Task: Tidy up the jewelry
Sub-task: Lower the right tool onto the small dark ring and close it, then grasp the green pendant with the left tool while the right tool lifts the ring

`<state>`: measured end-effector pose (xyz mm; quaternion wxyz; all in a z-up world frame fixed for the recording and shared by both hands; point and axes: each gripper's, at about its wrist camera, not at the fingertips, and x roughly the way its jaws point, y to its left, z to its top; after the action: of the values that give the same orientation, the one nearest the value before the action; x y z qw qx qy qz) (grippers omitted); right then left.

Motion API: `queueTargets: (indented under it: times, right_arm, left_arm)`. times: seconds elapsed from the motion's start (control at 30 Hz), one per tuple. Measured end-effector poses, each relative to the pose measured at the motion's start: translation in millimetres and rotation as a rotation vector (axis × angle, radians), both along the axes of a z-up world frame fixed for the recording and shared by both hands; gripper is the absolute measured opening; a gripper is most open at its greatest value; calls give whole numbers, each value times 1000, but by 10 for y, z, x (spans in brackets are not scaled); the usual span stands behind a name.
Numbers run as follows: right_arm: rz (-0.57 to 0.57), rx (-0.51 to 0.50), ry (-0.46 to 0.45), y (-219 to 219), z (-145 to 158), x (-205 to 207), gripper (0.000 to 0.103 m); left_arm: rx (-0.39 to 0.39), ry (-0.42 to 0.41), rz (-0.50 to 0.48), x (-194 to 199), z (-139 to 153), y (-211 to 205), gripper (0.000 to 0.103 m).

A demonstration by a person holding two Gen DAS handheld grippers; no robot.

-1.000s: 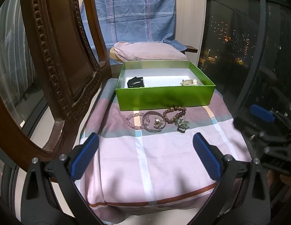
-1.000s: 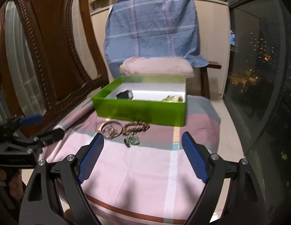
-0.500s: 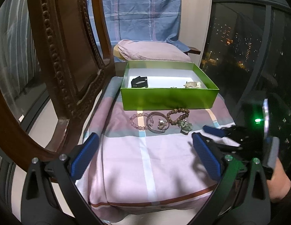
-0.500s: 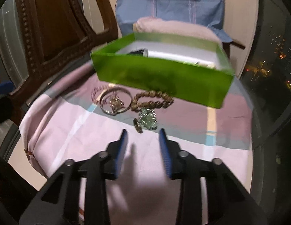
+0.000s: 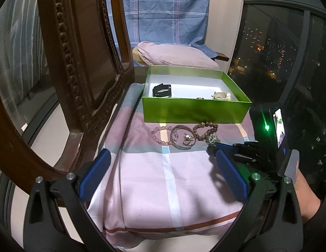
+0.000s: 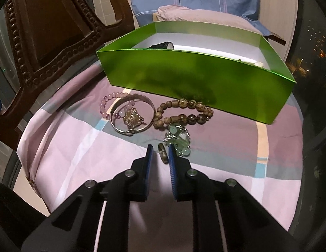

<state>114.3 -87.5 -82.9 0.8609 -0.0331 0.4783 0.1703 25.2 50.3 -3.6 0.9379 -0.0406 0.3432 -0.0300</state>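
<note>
A green box (image 6: 196, 77) stands on a pink checked cloth and holds a black band (image 5: 162, 90) and a pale bracelet (image 5: 222, 95). In front of it lie a pink bead bracelet (image 6: 106, 103), a silver bangle (image 6: 132, 115) around a sparkly piece, a brown bead bracelet (image 6: 184, 113), a green glass piece (image 6: 178, 139) and a small dark ring (image 6: 163, 155). My right gripper (image 6: 159, 150) is low over the cloth, its jaws narrowed around the ring with a gap on the left side. My left gripper (image 5: 160, 168) is wide open and empty, back from the jewelry.
A carved wooden chair back (image 5: 64, 67) rises on the left. A pink cushion (image 5: 175, 52) and blue checked cloth (image 5: 163, 10) lie behind the box. Dark windows are on the right. The cloth's front edge (image 5: 173, 226) drops off near me.
My right gripper has moved forward and down to the ring and its jaws have narrowed from wide open. My left gripper stays open and has shifted a little closer.
</note>
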Motion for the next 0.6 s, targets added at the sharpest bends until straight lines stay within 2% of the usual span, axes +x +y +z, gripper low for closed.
queueTargets:
  times: [0.07,0.23,0.3,0.43,0.6]
  right_arm:
    - [-1,0,5,-4,-4,16,6]
    - [-6,41,-8,-44,130,-29,5]
    - [-14,88,-34,-112,292,-106,5]
    - [-62,173,-142,-466,774,-366,5]
    - [-160,228,-215,-989,1049,-456,5]
  left_arm:
    - [4,1,-1,7,-5,0,99]
    - [13,14,-1,44,-51,-14,99]
    - [12,22,-2,67,-72,-31,99]
    - [20,57,-28,150,-181,-178,99]
    - [-16,120,-75,390,-352,-544,98]
